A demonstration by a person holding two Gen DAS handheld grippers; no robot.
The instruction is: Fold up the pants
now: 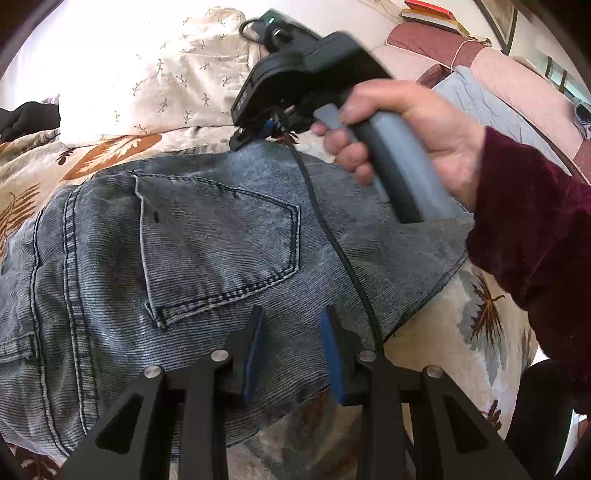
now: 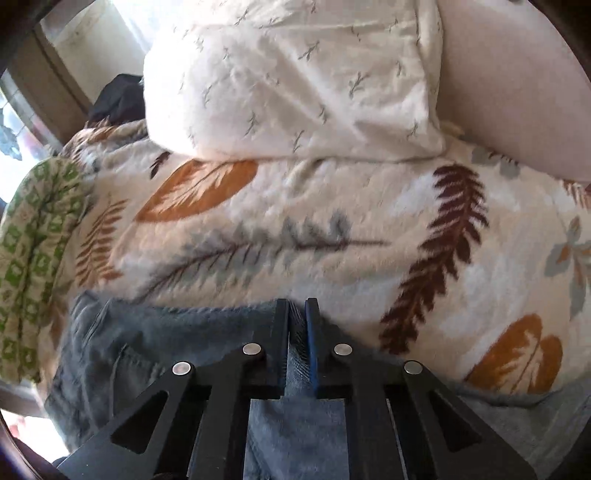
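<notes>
Right gripper [image 2: 297,306] fingers pinched together on far edge of jeans [image 2: 155,332]. Left gripper [image 1: 293,314] fingers apart, hovering over denim near back pocket [image 1: 221,243], gripping nothing. Jeans lie flat on leaf-print blanket [image 2: 332,221]; pillow [image 2: 295,74] beyond.

A leaf-print blanket [image 2: 332,236] covers the bed, a white sprigged pillow [image 2: 295,81] lying on its far edge, a green patterned cloth [image 2: 33,258] bunched at the left, books [image 1: 430,13] stacked beyond.
</notes>
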